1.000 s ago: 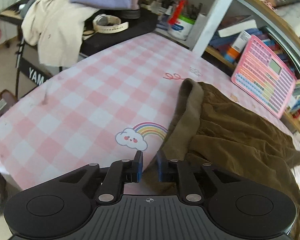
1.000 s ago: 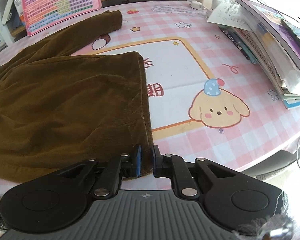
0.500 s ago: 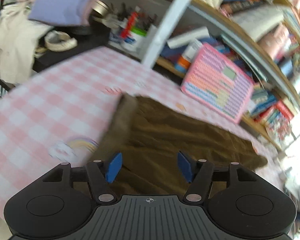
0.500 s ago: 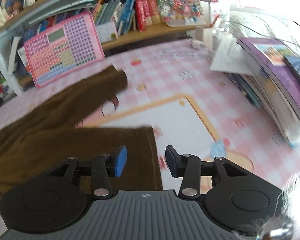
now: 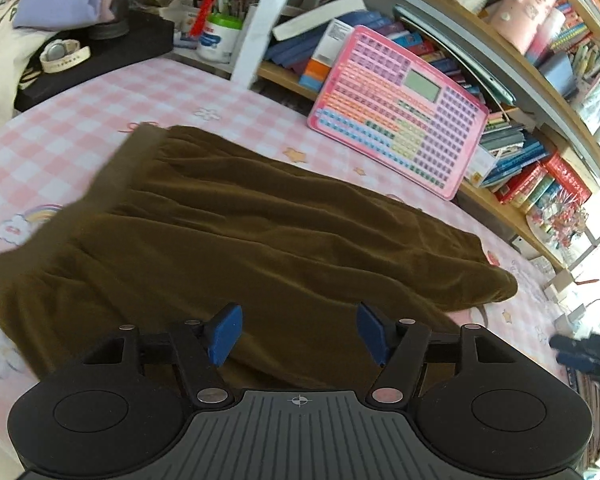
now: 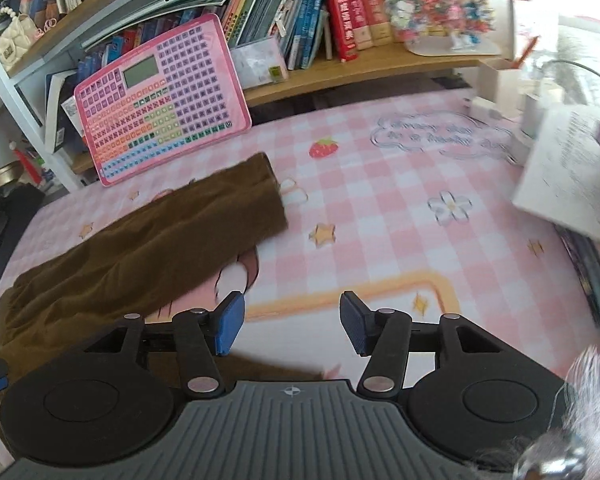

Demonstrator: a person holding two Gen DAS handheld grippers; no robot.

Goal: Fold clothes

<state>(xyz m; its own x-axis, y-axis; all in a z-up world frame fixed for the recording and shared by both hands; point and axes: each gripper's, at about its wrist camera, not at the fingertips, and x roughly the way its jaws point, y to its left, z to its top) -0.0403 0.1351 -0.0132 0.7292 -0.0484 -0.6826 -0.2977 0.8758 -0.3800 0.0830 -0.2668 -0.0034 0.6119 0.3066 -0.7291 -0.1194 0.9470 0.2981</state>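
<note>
A: What covered most of the worktop point(image 5: 100, 92) in this figure?

B: The brown trousers point(image 5: 228, 232), laid on the pink checked cloth. In the left wrist view the waistband lay at the left and a leg ran toward the pink keyboard toy point(image 5: 400, 108) propped against the shelf. A second earlier they had filled less of that view; here the fabric spread across it, lying in broad, soft wrinkles.

A: And what had changed at the tools?

B: Both had let go. A second before, the left gripper point(image 5: 298, 332) and the right gripper point(image 6: 290, 324) were pinched on the near edge of the fabric. Here the left jaws stood apart, with the cloth beneath them and nothing between them. The right jaws were opening, also empty, over bare printed cloth beside the far trouser leg point(image 6: 204, 216). The background had swung from worktop to bookshelves, so both tools had drawn back and tilted up.

A: What did that imply for the folding?

B: Probably that one fold or lay-down was finished and released. The trousers looked ready for a fresh grasp, likely at the leg ends or waistband.
</note>
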